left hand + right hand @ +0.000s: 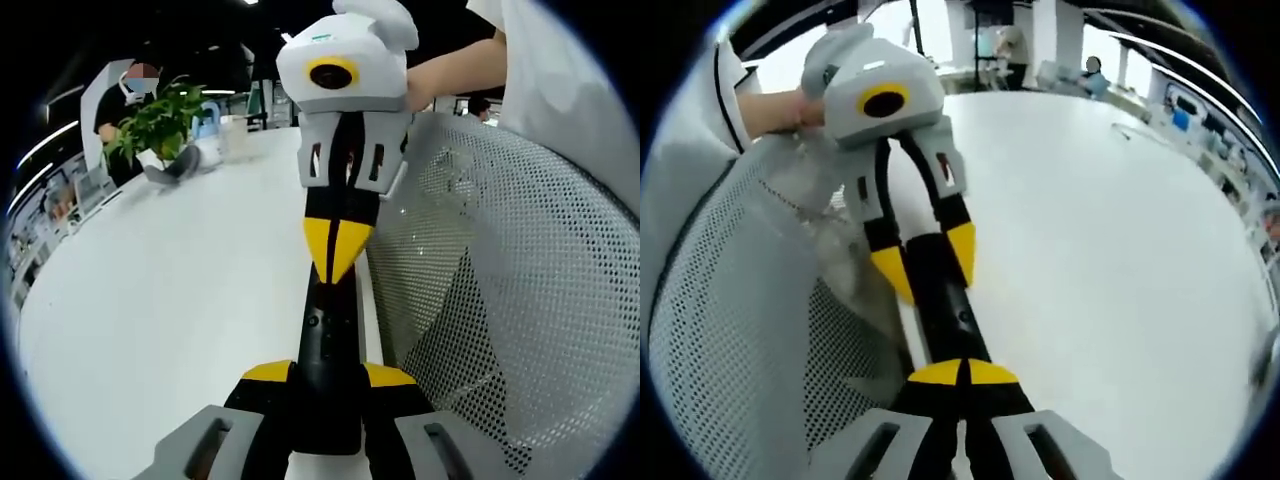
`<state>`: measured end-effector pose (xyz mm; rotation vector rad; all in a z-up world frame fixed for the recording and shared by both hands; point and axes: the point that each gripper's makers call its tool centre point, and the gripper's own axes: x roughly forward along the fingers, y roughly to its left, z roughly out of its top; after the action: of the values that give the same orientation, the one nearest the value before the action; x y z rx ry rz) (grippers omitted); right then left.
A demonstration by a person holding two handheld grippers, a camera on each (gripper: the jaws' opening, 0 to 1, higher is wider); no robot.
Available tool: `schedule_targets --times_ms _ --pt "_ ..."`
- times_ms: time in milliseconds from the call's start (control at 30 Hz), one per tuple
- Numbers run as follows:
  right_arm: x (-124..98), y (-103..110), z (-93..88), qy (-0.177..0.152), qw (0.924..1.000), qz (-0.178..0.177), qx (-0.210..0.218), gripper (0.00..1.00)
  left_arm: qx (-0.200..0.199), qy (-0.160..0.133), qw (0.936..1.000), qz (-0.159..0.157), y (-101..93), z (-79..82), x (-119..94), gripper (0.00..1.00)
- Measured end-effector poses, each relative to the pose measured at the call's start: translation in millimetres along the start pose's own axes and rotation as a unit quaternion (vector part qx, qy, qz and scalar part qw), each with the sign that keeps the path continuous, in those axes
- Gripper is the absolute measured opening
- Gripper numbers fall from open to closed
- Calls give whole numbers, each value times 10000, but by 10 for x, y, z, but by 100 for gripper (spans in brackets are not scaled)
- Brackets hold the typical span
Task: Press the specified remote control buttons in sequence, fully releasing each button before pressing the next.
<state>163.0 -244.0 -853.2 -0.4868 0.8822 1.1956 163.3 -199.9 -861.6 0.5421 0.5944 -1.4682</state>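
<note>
Over the table [180,300] edge, left gripper [325,385] is clamping the remote [328,340]; right gripper [962,372], jaws together, is pressing its top.

The remote [328,370] looks like black plastic with a slight sheen, its buttons small and glossy. The left gripper [328,385] clamps it between matt yellow-tipped black pads on grey plastic fingers. The right gripper [962,378] has a smooth white plastic shell, its yellow tips together. The table [180,290] is smooth, matt white. The chair [500,280] back is perforated grey mesh cloth.
</note>
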Motion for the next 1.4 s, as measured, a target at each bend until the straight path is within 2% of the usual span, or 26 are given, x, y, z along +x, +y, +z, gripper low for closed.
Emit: schedule_targets --times_ms 167,267,433,1133,1400 --pt "-5 -11 11 -249 9976 47 647 0 -5 -2 10000 3 -1 -1 1 25" --pt "-1 -16 20 -238 9973 59 692 0 -6 -2 10000 3 -2 0 -1 25" --pt "7 12 30 -124 9993 23 350 0 -4 -1 10000 2 -4 0 -2 25" --pt "51 18 68 47 10000 16 -10 0 12 13 10000 0 0 0 0 25" --pt "86 45 81 304 9981 40 -531 0 12 13 10000 -2 2 1 2 25"
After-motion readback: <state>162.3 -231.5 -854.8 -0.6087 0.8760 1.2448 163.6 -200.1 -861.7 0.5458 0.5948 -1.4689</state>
